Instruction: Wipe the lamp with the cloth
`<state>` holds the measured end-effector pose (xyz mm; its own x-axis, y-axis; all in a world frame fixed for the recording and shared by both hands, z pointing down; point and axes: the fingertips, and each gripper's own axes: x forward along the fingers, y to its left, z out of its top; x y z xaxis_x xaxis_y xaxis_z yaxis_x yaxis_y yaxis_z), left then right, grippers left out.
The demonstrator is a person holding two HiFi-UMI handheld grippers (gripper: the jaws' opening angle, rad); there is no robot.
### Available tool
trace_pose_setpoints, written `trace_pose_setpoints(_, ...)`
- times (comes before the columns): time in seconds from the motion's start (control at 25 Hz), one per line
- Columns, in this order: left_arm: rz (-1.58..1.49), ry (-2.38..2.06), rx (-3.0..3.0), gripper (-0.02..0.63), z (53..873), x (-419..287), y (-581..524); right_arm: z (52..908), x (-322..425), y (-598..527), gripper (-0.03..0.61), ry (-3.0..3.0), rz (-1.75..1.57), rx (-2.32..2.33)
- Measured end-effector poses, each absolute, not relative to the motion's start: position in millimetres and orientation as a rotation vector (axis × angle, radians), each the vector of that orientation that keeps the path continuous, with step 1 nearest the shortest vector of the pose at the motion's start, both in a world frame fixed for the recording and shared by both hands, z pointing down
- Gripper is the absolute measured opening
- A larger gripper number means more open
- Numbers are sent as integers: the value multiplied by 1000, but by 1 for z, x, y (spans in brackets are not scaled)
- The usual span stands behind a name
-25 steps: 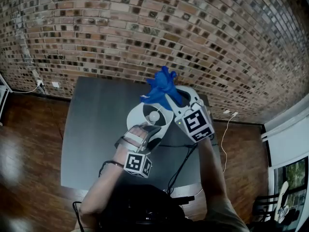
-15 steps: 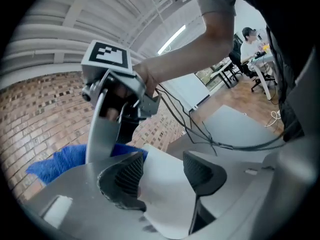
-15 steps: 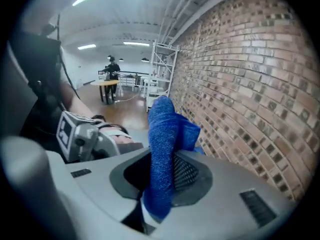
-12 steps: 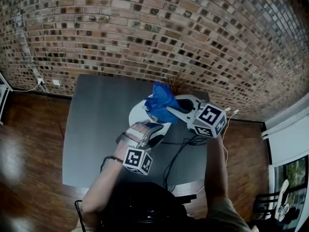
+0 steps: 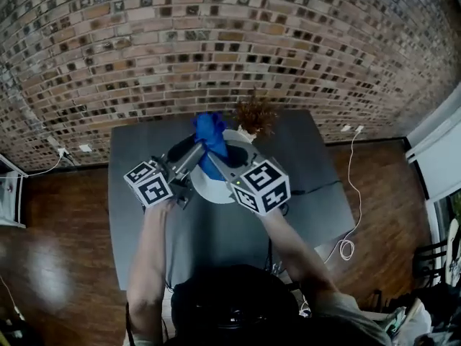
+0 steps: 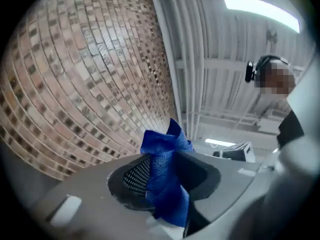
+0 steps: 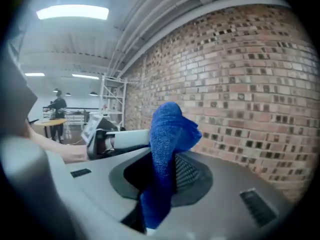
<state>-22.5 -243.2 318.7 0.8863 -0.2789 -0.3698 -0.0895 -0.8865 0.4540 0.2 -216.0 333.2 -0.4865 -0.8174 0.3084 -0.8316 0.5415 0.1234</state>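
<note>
Left claw (image 5: 196,152) just been closing, now clenched on cloth (image 5: 210,137), cloth pinched between jaws. Right claw (image 5: 216,166) grasping same cloth. Cloth bunched upright above lamp (image 5: 205,188), contact with lamp not clear. Lamp on desk (image 5: 144,150); dried plant (image 5: 253,114) just behind lamp

The cloth (image 5: 210,139) sits pinched between the left gripper (image 5: 200,150), whose jaws have just closed in, and the right gripper (image 5: 215,160). The lamp (image 5: 204,188) lies under their tips and a plant (image 5: 253,115) stands beyond.
</note>
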Motion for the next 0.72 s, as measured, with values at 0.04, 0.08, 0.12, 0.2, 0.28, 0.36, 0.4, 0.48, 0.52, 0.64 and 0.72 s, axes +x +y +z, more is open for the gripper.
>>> trace_pose_setpoints(0.04,-554,-306,2655,115,323,-17,-244,346,0,-220,91,-2406,102,1373)
trace_pose_setpoints(0.08,-499,-334,2698,106,328,-13,-244,354,3,-219,91,-2368,128,1373)
trace_pose_setpoints(0.12,-442,-345,2750,111,332,-8,-241,357,9,-214,91,-2339,133,1371)
trace_pose_setpoints(0.2,-376,-323,2858,135,330,-1,-229,346,28,-198,91,-2291,75,1417)
trace_pose_setpoints(0.28,-438,-215,2901,143,314,0,-213,318,50,-183,91,-2269,-38,1558)
trace_pose_setpoints(0.36,-504,-72,2884,127,304,0,-202,296,61,-171,91,-2311,-84,1686)
trace_pose_setpoints(0.4,-495,-27,2883,115,306,2,-201,292,61,-167,91,-2350,-57,1722)
trace_pose_setpoints(0.48,-436,6,2890,115,318,5,-203,299,54,-163,91,-2427,52,1750)
trace_pose_setpoints(0.52,-427,20,2878,115,322,4,-205,306,49,-164,91,-2461,116,1749)
trace_pose_setpoints(0.64,-482,107,2798,115,320,-1,-210,325,27,-174,91,-2546,284,1737)
trace_pose_setpoints(0.72,-544,133,2774,114,317,-7,-215,332,13,-181,91,-2601,398,1737)
